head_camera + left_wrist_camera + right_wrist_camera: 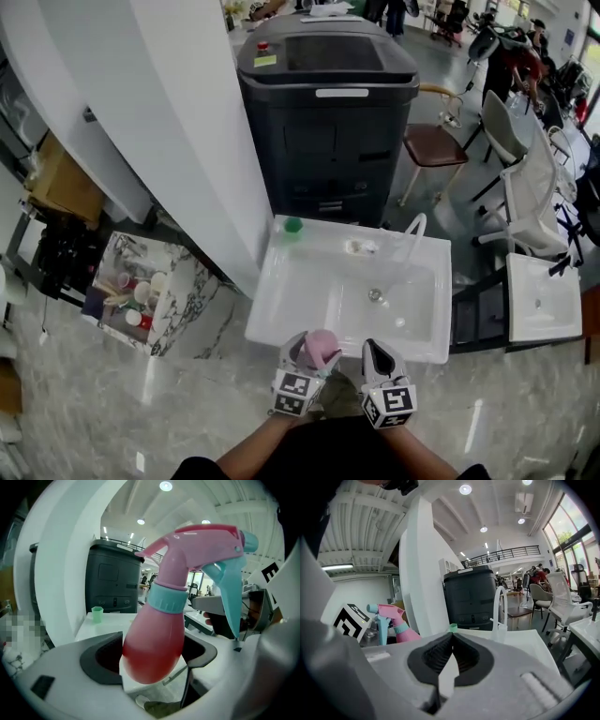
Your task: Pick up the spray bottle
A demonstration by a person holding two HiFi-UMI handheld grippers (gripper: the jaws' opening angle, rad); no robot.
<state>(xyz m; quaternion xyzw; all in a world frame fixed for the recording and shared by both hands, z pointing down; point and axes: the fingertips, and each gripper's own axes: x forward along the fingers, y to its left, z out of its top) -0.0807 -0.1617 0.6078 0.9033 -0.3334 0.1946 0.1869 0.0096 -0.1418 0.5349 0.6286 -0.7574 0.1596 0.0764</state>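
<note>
One pink spray bottle [154, 639] in grip of left gripper [309, 350]; right gripper [378, 352] closed, empty.

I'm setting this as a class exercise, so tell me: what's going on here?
A person holds a gripper in each hand at the near edge of a white sink. The left gripper is shut on a pink spray bottle, which hangs in the air between its jaws. The right gripper is shut and empty beside it.
</note>
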